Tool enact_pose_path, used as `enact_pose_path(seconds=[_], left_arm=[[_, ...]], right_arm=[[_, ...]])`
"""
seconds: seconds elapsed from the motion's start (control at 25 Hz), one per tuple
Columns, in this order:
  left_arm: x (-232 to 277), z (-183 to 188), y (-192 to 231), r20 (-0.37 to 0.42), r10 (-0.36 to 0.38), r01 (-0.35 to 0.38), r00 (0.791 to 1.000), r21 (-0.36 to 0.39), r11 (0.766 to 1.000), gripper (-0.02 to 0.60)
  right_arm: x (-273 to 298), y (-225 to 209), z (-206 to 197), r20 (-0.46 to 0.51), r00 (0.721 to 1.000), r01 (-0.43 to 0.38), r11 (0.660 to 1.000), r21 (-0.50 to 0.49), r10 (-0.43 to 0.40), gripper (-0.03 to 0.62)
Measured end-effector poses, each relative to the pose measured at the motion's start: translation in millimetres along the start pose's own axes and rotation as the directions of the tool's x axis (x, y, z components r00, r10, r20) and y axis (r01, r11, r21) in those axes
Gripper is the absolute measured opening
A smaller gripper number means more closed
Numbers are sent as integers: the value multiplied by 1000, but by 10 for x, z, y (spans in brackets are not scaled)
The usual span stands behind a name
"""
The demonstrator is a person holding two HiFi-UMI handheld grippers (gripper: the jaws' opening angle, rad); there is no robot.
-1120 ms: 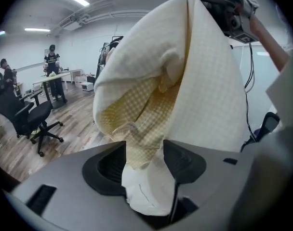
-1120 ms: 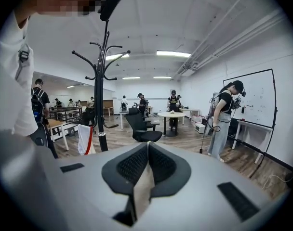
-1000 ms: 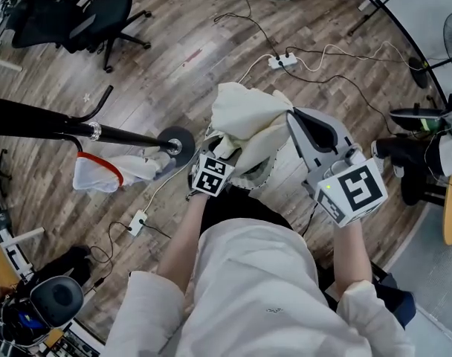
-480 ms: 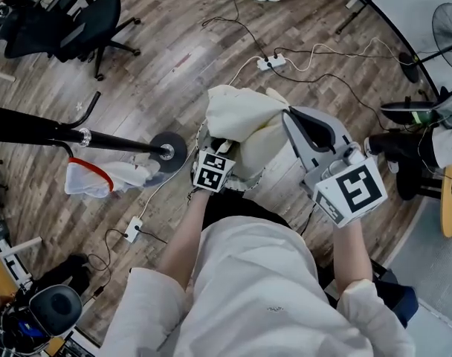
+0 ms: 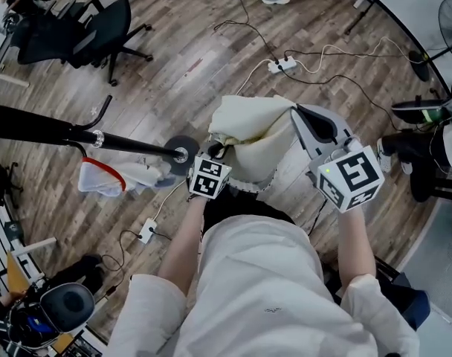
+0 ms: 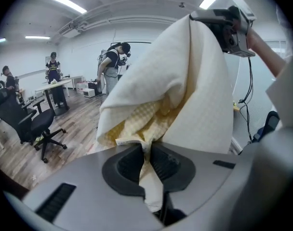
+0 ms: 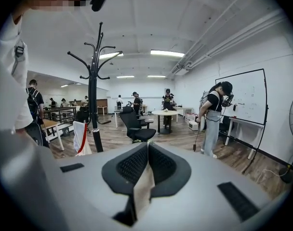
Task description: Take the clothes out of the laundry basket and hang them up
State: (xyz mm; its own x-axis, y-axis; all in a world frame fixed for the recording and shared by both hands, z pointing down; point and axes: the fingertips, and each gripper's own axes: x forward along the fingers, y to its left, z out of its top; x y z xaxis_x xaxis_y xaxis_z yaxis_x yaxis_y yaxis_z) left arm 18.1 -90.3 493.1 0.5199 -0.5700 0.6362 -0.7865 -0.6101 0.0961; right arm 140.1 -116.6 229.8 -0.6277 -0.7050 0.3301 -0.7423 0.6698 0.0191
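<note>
A cream garment [image 5: 252, 129] hangs between my two grippers, above the white mesh laundry basket [image 5: 248, 187]. My left gripper [image 5: 215, 153] has just been closing, and its pads now pinch a fold of the garment [image 6: 185, 90] near a white label. My right gripper [image 5: 299, 111] is shut on a thin edge of the same cloth [image 7: 145, 174] and holds the garment's upper corner; the left gripper view shows it at the top right [image 6: 228, 20]. The black coat stand [image 5: 99, 138] stands to the left, with a white and red garment [image 5: 111, 175] hanging on it.
Black office chairs [image 5: 77, 32] stand at the far left. Cables and a power strip [image 5: 283, 65] lie on the wood floor ahead, another strip [image 5: 148, 230] near my left. A fan [image 5: 449, 13] and stands sit to the right. People stand farther off.
The cream garment was bunched high over the basket. It is now drawn out flatter between the two grippers, and the left gripper has risen a little with it.
</note>
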Motion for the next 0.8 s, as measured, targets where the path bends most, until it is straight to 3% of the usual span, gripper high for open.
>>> enact_pose_path(seconds=[0.24, 0.52, 0.8], left_arm=[[-367, 54, 224, 6, 50, -50, 999, -4, 999, 44], [-780, 163, 315, 26, 45, -44, 999, -31, 999, 41], [-1219, 273, 461, 57, 64, -62, 996, -43, 997, 38]], right_arm=[[149, 50, -294, -44, 999, -30, 999, 35, 32, 14], [384, 89, -619, -112, 993, -39, 998, 59, 45, 14], [648, 146, -958, -220, 975, -32, 999, 7, 33, 15]])
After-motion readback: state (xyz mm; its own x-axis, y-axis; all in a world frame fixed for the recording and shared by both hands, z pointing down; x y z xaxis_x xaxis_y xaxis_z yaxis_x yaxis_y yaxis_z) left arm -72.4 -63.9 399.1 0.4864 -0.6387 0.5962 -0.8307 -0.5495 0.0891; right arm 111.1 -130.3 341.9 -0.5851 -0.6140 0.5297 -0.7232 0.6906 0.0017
